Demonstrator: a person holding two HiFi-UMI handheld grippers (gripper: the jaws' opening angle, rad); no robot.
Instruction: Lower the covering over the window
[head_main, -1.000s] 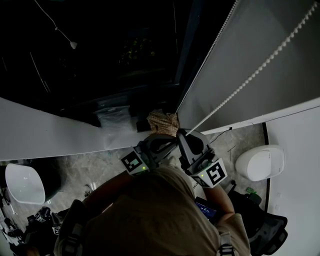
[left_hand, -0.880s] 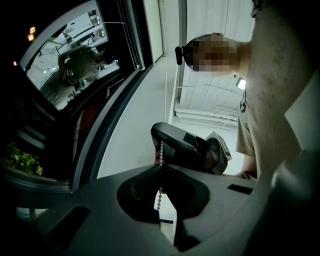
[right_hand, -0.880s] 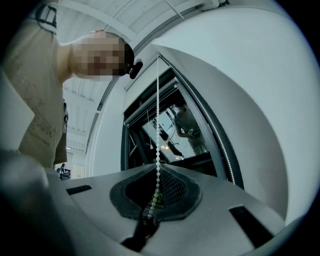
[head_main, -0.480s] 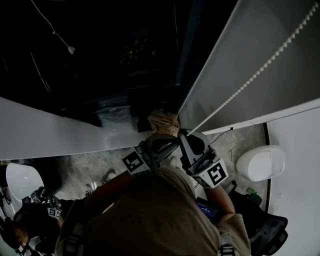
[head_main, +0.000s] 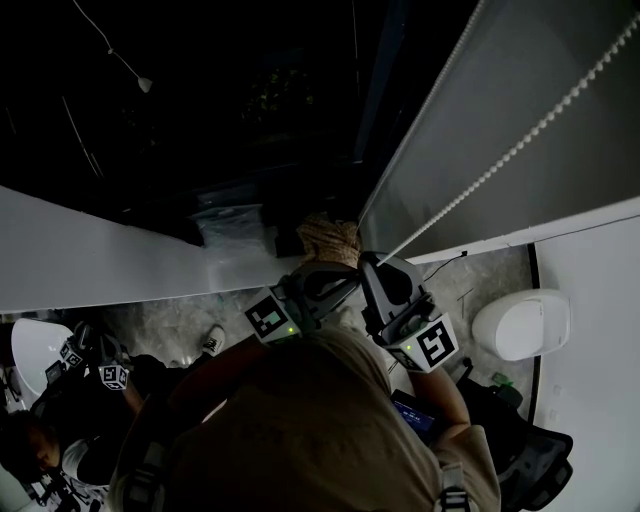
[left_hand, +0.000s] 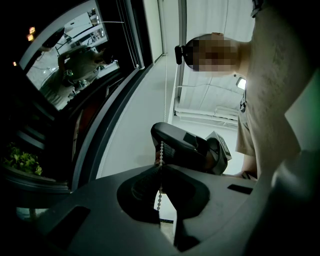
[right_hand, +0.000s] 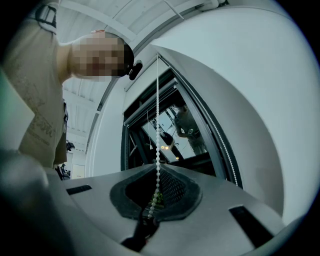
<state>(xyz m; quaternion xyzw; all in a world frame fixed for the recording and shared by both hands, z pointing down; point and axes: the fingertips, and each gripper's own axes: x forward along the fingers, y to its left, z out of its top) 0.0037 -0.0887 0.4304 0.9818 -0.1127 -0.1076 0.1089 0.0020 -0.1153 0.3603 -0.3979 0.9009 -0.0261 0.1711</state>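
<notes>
Both of my tools are clenched on the roller blind's bead chain (right_hand: 157, 110). My left tool (left_hand: 160, 170) has its jaws closed with the beads pinched between the pads and a short tail of chain hanging below them. My right tool (right_hand: 157, 175) grips the same chain just beyond the left one, and from there the beads run taut up along the window frame. The two tools sit side by side, close in front of my chest. The grey roller blind (head_main: 480, 90) hangs to the right of the dark window pane (head_main: 250, 110), which is uncovered. A white sill (head_main: 90, 255) runs below the glass. Another person (head_main: 80, 420) is low at my left.
</notes>
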